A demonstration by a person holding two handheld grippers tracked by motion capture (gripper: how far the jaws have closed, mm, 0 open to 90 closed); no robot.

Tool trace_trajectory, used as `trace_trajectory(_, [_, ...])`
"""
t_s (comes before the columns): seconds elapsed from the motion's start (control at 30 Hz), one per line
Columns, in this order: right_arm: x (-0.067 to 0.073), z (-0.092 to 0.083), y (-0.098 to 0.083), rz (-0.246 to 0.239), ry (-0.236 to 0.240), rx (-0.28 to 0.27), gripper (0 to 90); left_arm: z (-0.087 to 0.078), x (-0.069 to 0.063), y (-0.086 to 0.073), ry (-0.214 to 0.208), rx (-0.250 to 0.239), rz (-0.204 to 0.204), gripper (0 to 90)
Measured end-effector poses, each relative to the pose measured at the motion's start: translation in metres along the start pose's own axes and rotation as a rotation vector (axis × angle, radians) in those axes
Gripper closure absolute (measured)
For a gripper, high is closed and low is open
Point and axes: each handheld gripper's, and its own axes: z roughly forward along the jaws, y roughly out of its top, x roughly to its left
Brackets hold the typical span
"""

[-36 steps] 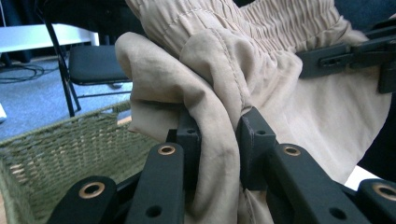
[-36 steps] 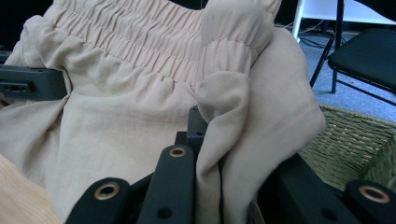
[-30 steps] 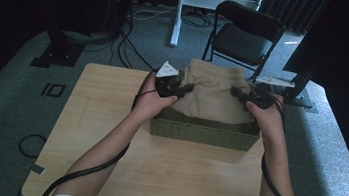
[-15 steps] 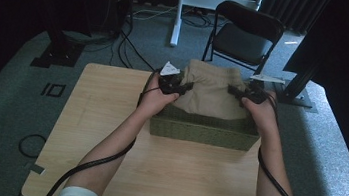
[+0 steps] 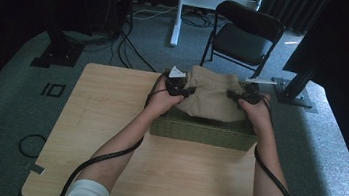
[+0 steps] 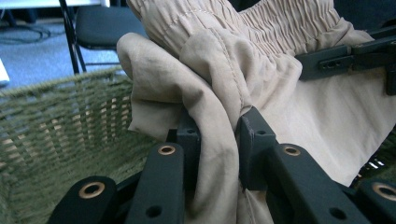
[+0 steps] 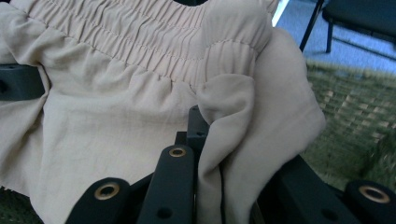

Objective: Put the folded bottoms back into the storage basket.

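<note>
High view: bare wooden table (image 5: 109,120) fills the left and lower frame, free of clutter. Right of centre, the left gripper (image 5: 180,87) pinches a fold of the beige cloth (image 5: 210,100), which is bunched over the far half of the green woven basket (image 5: 198,131) near the table's far edge. Further right, the right gripper (image 5: 240,96) is clamped on the cloth's other side. A black chair (image 5: 245,36) stands just beyond, upper right.

- The high view looks forward and down over the wooden table (image 5: 109,120).
- Each gripper view sits close, looking along its jaws.
- All share the beige garment (image 5: 210,100) (image 6: 280,93) (image 7: 116,102) and green woven basket (image 5: 198,131) (image 6: 56,140) (image 7: 355,126).
</note>
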Motion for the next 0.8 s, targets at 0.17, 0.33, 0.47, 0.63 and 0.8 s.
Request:
trace_trajectory(0.17, [-0.006,0.018,-0.009,0.014,-0.010,0.038,79.5,0.012,0.006,-0.008,0.009,0.046,-0.028,74.9])
trace_trajectory(0.33, [-0.008,0.031,-0.015,0.019,-0.015,0.070,79.5,0.021,0.011,-0.016,0.029,0.092,-0.033,74.7])
trace_trajectory(0.47, [-0.010,0.043,-0.020,0.016,-0.031,0.099,79.5,0.030,0.015,-0.023,0.047,0.129,-0.036,74.6])
trace_trajectory(0.63, [-0.013,0.056,-0.027,0.019,-0.039,0.138,79.4,0.038,0.015,-0.027,0.063,0.171,-0.003,74.0])
trace_trajectory(0.8, [-0.015,0.063,-0.032,0.021,-0.051,0.166,79.4,0.046,0.017,-0.035,0.067,0.208,-0.026,73.4])
